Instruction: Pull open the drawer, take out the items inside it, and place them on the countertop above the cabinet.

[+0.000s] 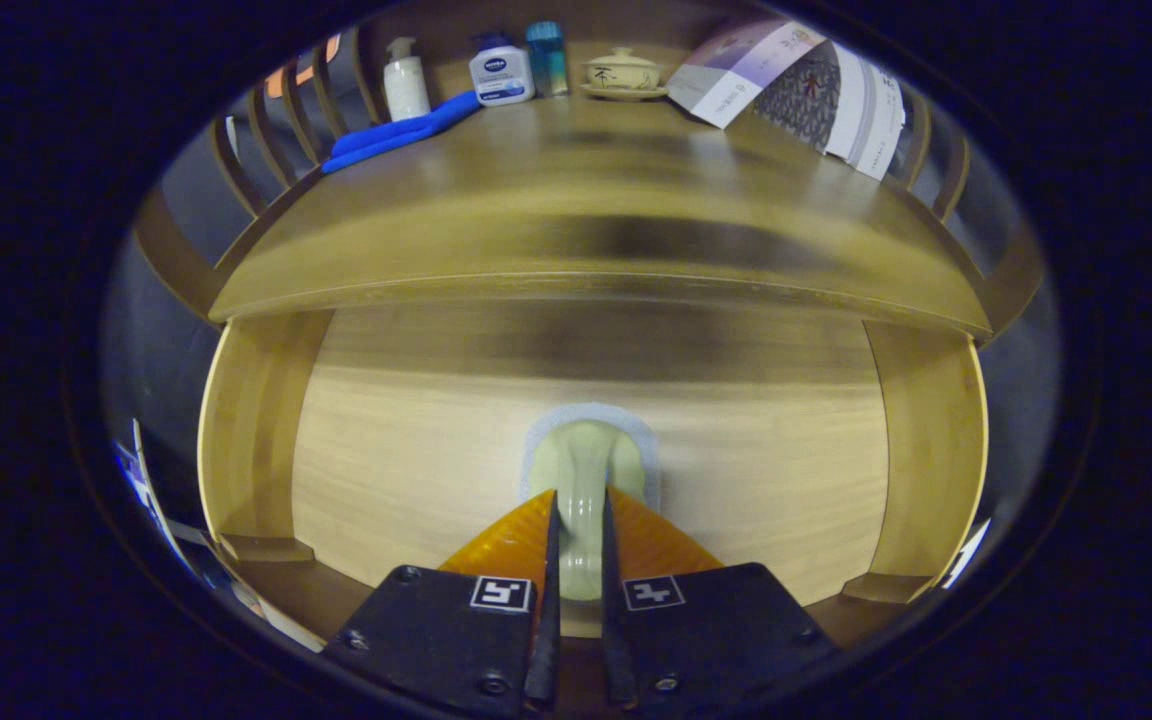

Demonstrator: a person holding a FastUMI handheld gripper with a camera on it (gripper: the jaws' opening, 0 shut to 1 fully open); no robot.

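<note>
A light wooden drawer front (416, 460) fills the space under the cabinet's countertop (576, 200). At its middle a pale green handle (584, 470) sticks out from a whitish backing pad. My gripper (578, 530) is shut on the drawer handle, one finger pressing each side of its stem. The drawer's inside and whatever lies in it are hidden behind the front panel.
On the countertop's far side stand a white pump bottle (405, 80), a white lotion bottle with a blue cap (501, 70), a teal container (547, 58), a lidded tea bowl on a saucer (623, 73), a blue cloth (396, 132) and leaning booklets (796, 85). Wooden slat rails (266, 130) flank the top.
</note>
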